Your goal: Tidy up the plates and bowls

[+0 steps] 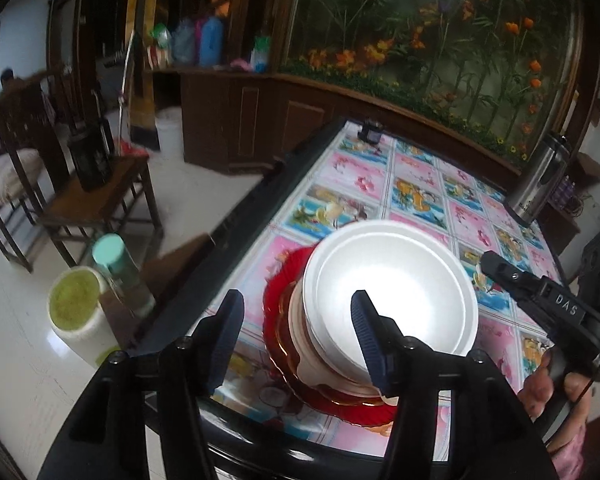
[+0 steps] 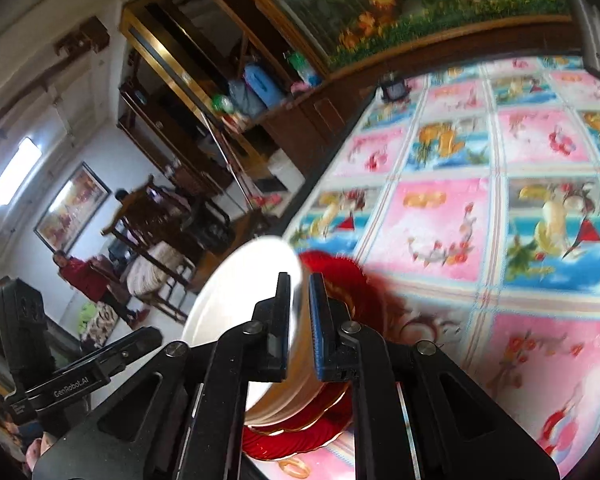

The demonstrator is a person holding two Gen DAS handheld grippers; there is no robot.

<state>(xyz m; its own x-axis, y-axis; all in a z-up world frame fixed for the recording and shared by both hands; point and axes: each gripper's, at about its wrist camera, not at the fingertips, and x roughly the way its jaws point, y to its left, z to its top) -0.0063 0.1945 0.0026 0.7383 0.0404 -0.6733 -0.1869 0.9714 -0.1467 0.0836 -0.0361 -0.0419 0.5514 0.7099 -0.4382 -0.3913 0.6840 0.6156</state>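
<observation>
Stacked white ceramic bowls (image 1: 392, 300) on scalloped red glass plates (image 1: 284, 320), near table (image 1: 420, 184) edge, left gripper (image 1: 296, 336) spread, right gripper (image 2: 299, 316) pinching bowl rim

My left gripper (image 1: 296, 338) hangs with jaws apart over the near rim of the white bowls (image 1: 392, 300), stacked on a red plate (image 1: 278, 320) on the flowered table (image 1: 412, 184).

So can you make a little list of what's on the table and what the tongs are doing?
stack: white bowls on a red plate
surface: table with a pink and blue picture cloth
left tongs: open, one finger over the bowl, one outside it
right tongs: shut on the top bowl's rim
far side: steel flask
</observation>
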